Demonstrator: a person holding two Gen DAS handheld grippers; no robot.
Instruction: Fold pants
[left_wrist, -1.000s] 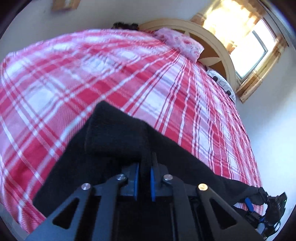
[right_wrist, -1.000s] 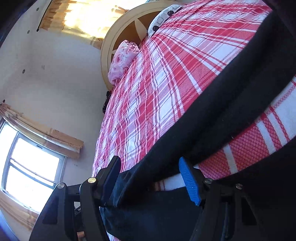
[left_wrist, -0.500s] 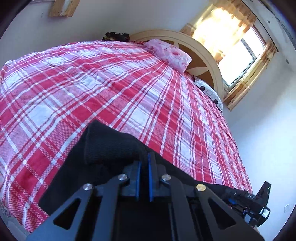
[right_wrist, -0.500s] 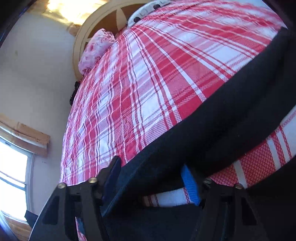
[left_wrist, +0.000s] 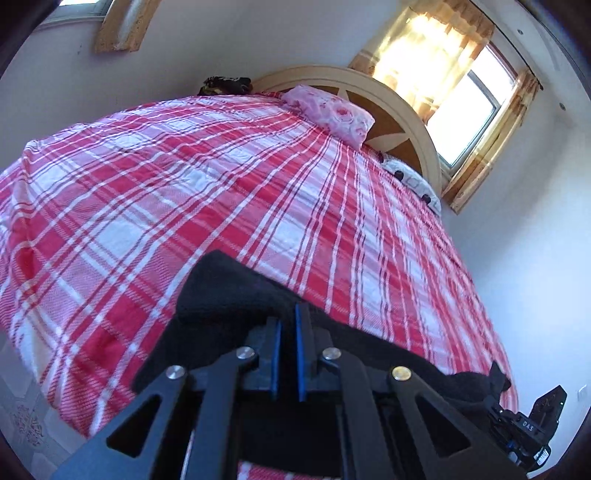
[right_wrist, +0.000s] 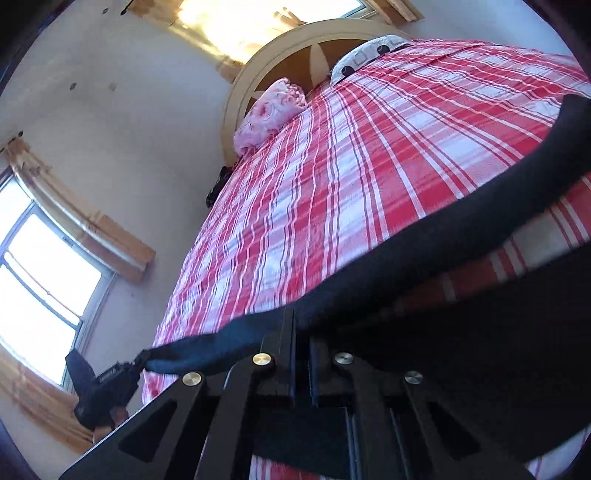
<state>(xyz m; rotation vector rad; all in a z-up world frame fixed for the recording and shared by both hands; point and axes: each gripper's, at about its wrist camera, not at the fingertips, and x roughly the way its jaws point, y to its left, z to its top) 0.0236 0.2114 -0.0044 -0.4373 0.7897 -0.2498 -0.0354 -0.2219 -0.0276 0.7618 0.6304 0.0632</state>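
Black pants (left_wrist: 229, 291) lie along the near edge of a bed with a red and white plaid cover (left_wrist: 184, 177). My left gripper (left_wrist: 288, 317) is shut on one end of the fabric, which bunches up in front of its blue pads. In the right wrist view the pants (right_wrist: 443, 229) stretch as a dark band from right to left. My right gripper (right_wrist: 301, 325) is shut on the fabric edge, lifted a little off the bed. Each gripper shows in the other's view: the right one (left_wrist: 524, 424) at the lower right, the left one (right_wrist: 103, 384) at the lower left.
A pink floral pillow (left_wrist: 332, 112) and a white patterned pillow (left_wrist: 410, 177) lie against the round headboard (left_wrist: 406, 110) at the far end. A bright curtained window (left_wrist: 472, 107) is behind it. Tiled floor (left_wrist: 22, 424) shows at the lower left.
The right gripper's jaws closed from wide open onto the pants edge. Both grippers rose a little, and the fabric between them now hangs as a raised band.
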